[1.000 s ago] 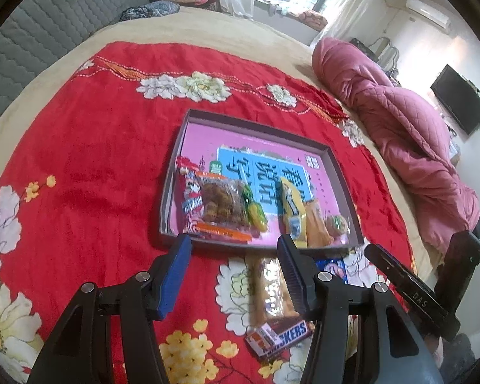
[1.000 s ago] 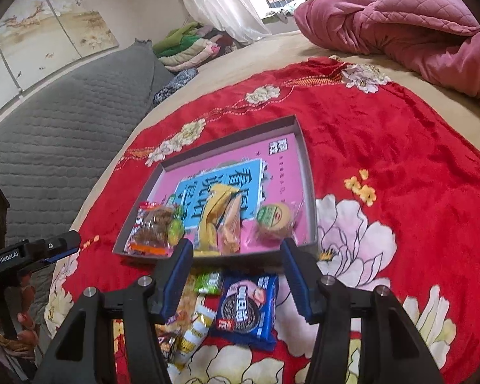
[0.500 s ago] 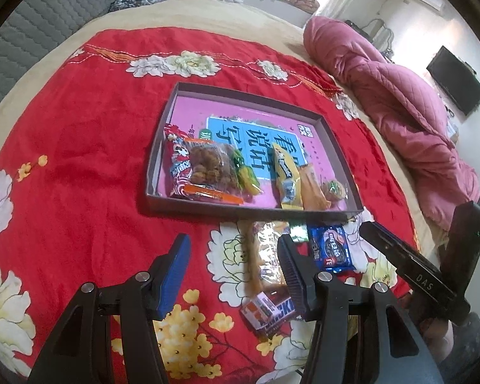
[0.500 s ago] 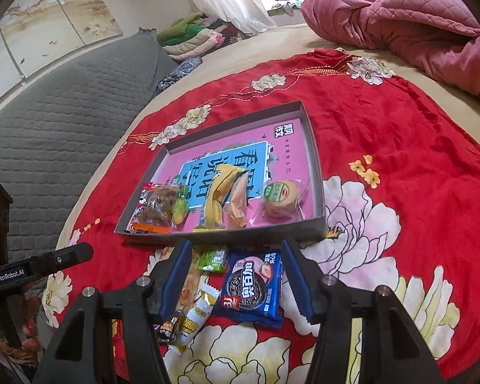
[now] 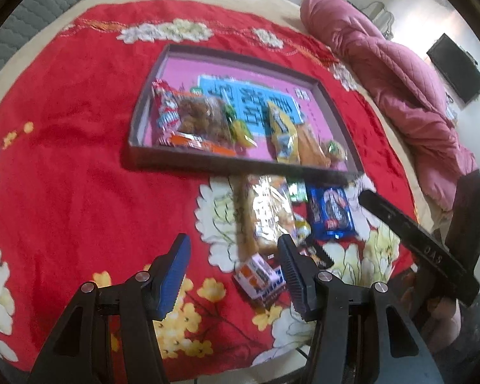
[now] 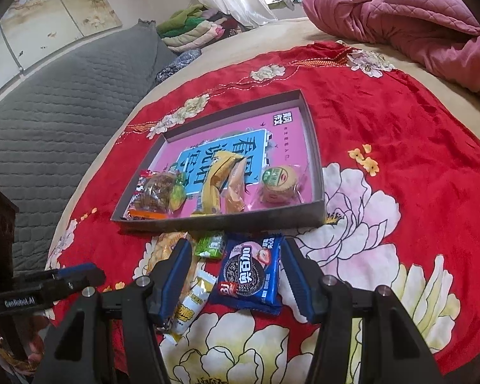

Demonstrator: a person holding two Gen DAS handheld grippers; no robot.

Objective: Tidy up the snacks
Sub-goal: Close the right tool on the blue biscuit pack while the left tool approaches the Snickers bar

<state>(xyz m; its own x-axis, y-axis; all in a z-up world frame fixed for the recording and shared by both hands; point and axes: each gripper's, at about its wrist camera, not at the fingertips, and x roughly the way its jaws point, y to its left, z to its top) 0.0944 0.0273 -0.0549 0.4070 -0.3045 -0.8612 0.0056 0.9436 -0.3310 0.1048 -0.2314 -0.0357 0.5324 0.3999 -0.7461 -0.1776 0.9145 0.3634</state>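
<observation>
The blue Oreo packet (image 6: 251, 273) lay on the red bedspread (image 6: 400, 121) just before the box tray (image 6: 315, 156), framed by the right claw (image 6: 235, 276), which was held open and empty; a descent and closing on it was judged next. The left claw (image 5: 233, 270) was likewise open and empty. Five snacks were counted in the tray, and about five loose outside.

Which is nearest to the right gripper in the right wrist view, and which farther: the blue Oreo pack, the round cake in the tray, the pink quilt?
From the right gripper:
1. Blue Oreo pack, on the red cloth between its open fingers.
2. Round cake, inside the tray's near right corner.
3. Pink quilt, far back right on the bed.
</observation>
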